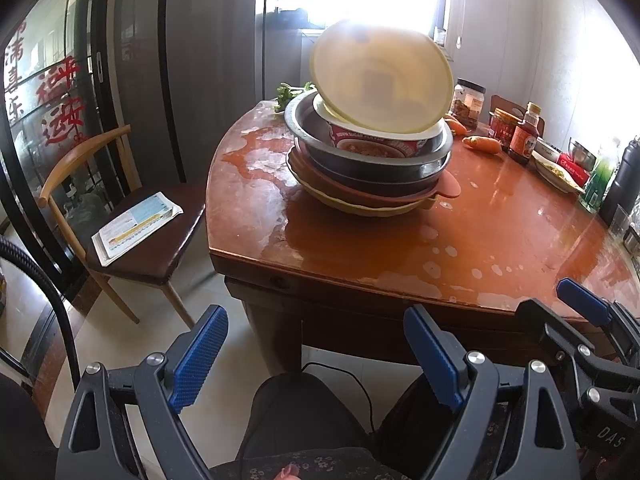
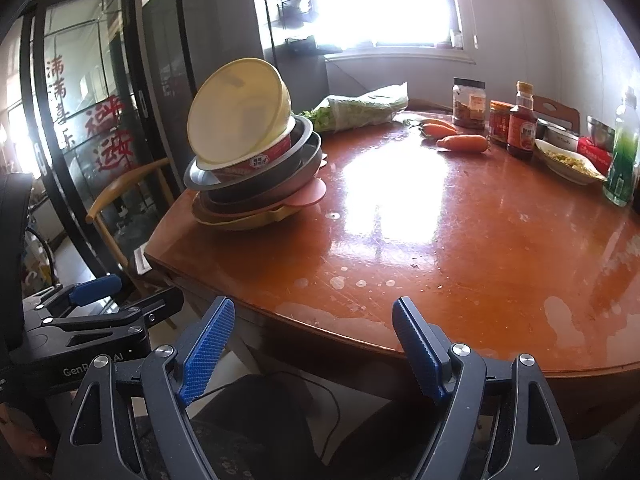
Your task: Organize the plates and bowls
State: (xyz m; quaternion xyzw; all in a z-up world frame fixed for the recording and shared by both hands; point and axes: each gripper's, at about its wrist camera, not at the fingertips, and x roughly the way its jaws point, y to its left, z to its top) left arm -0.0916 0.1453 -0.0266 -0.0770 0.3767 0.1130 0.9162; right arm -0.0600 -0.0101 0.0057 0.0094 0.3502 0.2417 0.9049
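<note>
A stack of dishes stands on the round wooden table [image 1: 500, 240] near its left edge. A cream bowl [image 1: 380, 76] leans tilted on top, inside a red noodle cup [image 1: 372, 142], in steel bowls [image 1: 360, 160], over a brown plate [image 1: 448, 189] and a yellow plate [image 1: 360, 208]. The same stack shows in the right wrist view, cream bowl [image 2: 236, 116] on top. My left gripper [image 1: 316, 356] is open and empty, below the table edge. My right gripper [image 2: 312, 348] is open and empty, at the table's front edge.
Carrots [image 2: 460, 142], greens in a bag [image 2: 360, 108], jars and a sauce bottle [image 2: 522, 124], a plate of food [image 2: 568, 162] and a green bottle [image 2: 624, 152] line the table's far side. A wooden chair [image 1: 132, 240] with papers stands left of the table.
</note>
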